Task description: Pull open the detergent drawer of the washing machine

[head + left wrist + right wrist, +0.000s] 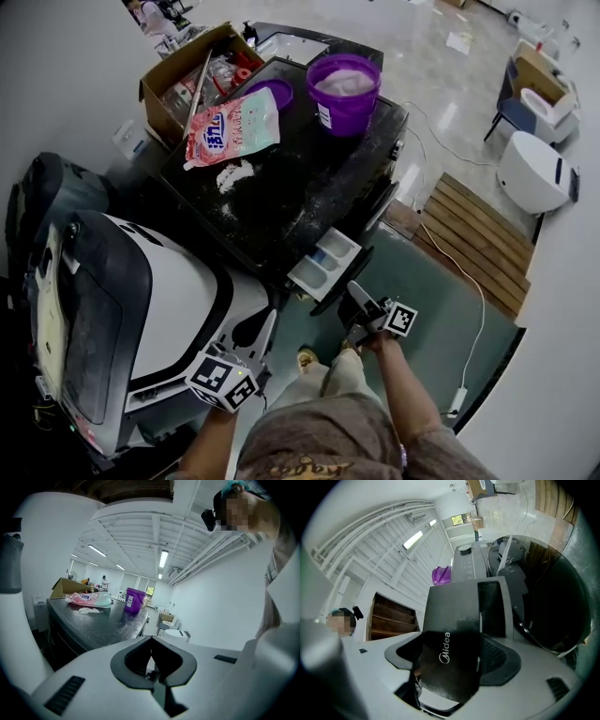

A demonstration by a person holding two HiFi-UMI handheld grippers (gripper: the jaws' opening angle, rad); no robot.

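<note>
The washing machine [281,197] has a dusty black top. Its detergent drawer [323,265] stands pulled out toward me, its white compartments showing. My right gripper [354,294] is shut on the drawer's dark front panel [345,279]. In the right gripper view that panel [447,667], with white lettering on it, fills the space between the jaws of the right gripper [452,654]. The machine's round door [543,597] is beyond it. My left gripper [265,330] hangs lower left of the drawer, apart from it. In its own view the left gripper [151,663] is shut with nothing held.
On the machine top sit a purple bucket [344,91], a pink detergent bag [230,127] and spilled powder. A cardboard box [183,80] stands behind. A white appliance with a dark lid [159,309] is close at my left. A wooden pallet [478,239] and a cable lie on the floor to the right.
</note>
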